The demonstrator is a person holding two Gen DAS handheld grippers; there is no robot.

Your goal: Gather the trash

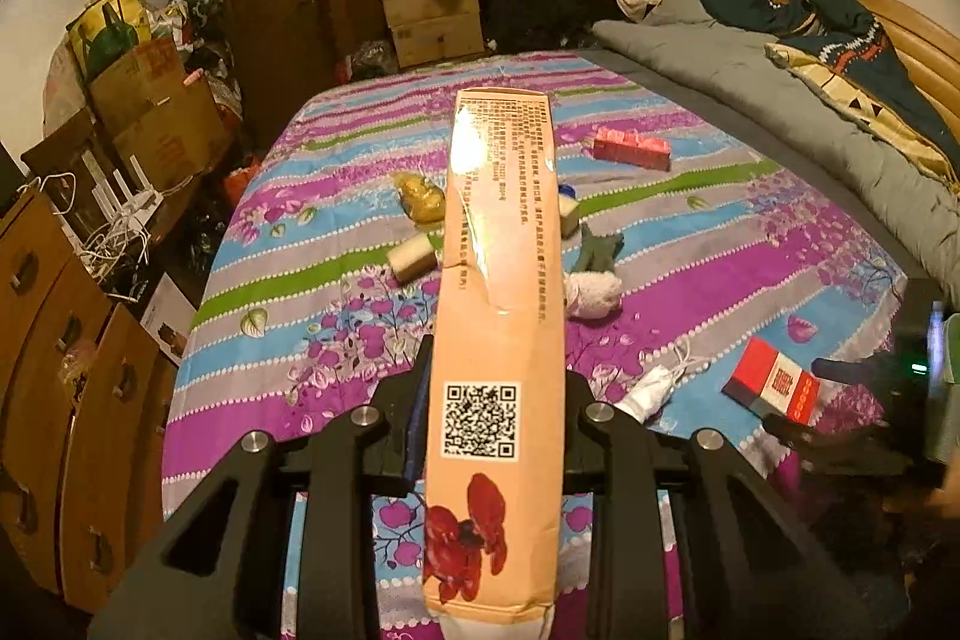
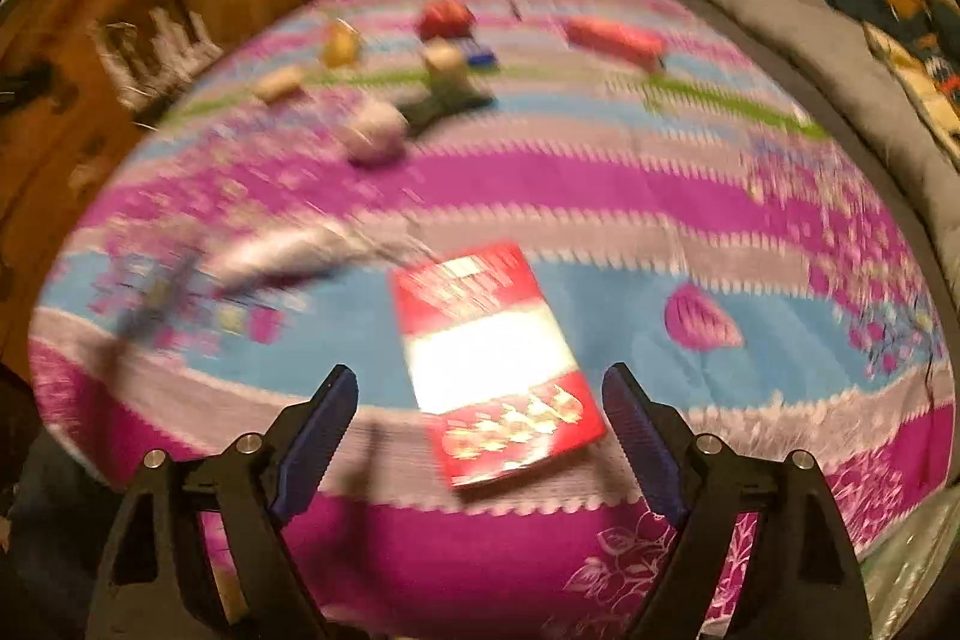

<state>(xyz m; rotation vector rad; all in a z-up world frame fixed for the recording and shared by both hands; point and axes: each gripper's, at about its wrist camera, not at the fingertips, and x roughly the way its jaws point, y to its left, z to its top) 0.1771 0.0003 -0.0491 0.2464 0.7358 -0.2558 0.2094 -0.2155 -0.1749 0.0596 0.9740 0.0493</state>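
Observation:
My left gripper [image 1: 495,370] is shut on a long peach carton [image 1: 501,292] with a QR code and red flowers, held above the striped bedspread [image 1: 720,280]. My right gripper [image 2: 480,376] is open, its blue-padded fingers [image 2: 318,436] either side of a red and white box [image 2: 498,364] lying on the bedspread; the view is blurred. That box [image 1: 774,388] and the right gripper [image 1: 840,400] show at the right of the left wrist view. More litter lies farther on: a pink packet [image 1: 630,148], a yellow bag [image 1: 423,199], a cream roll [image 1: 411,259], a white wad [image 1: 594,295].
A grey quilt [image 1: 750,88] and dark clothes [image 1: 840,22] lie along the bed's right side. Cardboard boxes [image 1: 432,16] stand beyond the bed's far end, and more boxes [image 1: 156,112] and wooden drawers [image 1: 66,340] stand at the left.

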